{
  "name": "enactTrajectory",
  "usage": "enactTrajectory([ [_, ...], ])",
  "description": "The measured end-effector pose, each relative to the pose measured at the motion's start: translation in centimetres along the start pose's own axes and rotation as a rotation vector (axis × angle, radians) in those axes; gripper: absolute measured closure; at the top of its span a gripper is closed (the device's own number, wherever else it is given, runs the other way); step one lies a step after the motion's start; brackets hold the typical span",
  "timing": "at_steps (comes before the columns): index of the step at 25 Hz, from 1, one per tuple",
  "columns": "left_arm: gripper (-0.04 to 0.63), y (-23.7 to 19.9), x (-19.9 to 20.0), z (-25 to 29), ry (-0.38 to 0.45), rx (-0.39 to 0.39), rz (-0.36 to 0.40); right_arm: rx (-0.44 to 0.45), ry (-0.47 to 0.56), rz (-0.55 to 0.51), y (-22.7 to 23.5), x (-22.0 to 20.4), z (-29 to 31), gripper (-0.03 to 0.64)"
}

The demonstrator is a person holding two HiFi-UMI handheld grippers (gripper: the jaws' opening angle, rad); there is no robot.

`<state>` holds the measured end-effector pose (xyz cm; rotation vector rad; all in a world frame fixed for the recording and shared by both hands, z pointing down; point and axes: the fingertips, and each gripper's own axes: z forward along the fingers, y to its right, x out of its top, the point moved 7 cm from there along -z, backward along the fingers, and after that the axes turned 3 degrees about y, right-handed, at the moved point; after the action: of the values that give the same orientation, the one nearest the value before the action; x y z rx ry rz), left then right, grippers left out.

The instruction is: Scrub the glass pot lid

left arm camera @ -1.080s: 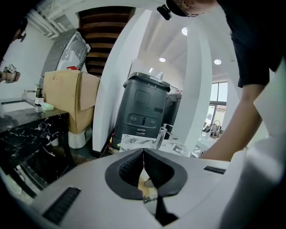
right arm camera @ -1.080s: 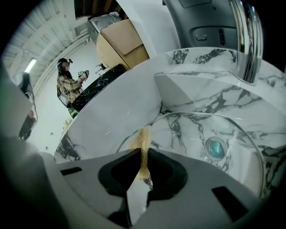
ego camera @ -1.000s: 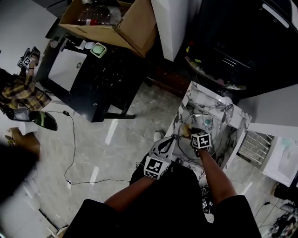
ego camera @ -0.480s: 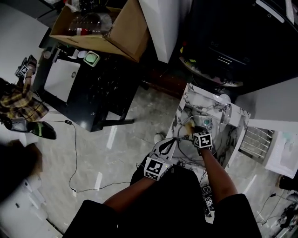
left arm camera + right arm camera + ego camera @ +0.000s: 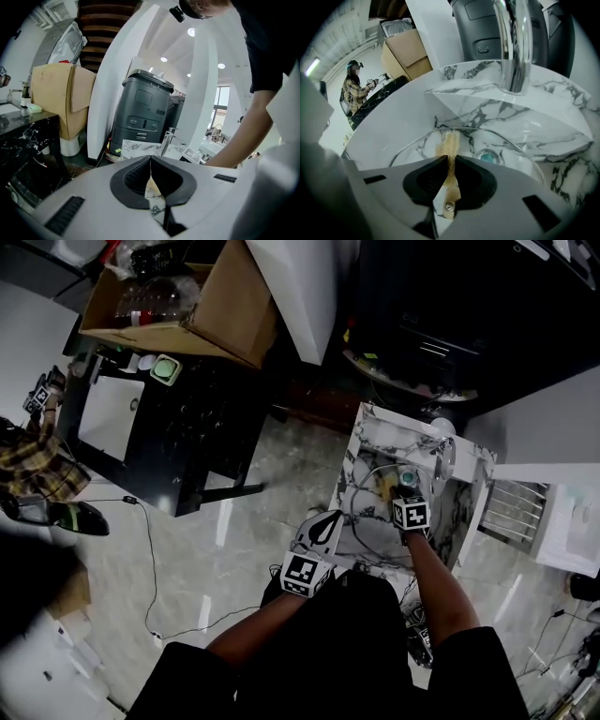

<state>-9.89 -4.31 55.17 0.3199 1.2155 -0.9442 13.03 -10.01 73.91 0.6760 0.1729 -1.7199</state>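
Fingers of my right gripper (image 5: 449,161) are clamped on a thin yellow scrub pad (image 5: 451,143), whose far end presses against the glass pot lid (image 5: 412,145) just ahead of the tips. That lid sits in the marble sink (image 5: 553,131), its rim curving round both sides of the jaws. The teal drain (image 5: 487,156) shows through the glass just right of the pad, and the chrome faucet (image 5: 513,47) rises beyond. My left gripper (image 5: 150,161) has its jaws pressed together with nothing between them; in the head view it sits at the sink's near left edge. Past its tips stand a grey bin (image 5: 143,110) and a cardboard box (image 5: 56,98).
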Motion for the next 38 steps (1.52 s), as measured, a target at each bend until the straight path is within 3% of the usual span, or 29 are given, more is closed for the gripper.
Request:
enactTrajectory([
  [11,0.580,1.0,-0.2,0.1,-0.004,0.032,0.002,-0.078,0.008,0.109,4.6,-0.9,-1.6,0.560],
  [28,0.580,5.4,-0.4,0.0,0.017,0.010,0.008,-0.154,-0.037,0.092,8.7,-3.6,-5.3,0.560],
  [33,0.580,6.1,-0.6,0.0,0.021,0.007,-0.001,-0.166,-0.080,0.060,9.2,-5.0,-6.4,0.560],
  [38,0.580,7.1,-0.9,0.0,0.028,0.000,-0.011,-0.148,-0.107,0.094,8.7,-6.7,-7.4,0.560],
])
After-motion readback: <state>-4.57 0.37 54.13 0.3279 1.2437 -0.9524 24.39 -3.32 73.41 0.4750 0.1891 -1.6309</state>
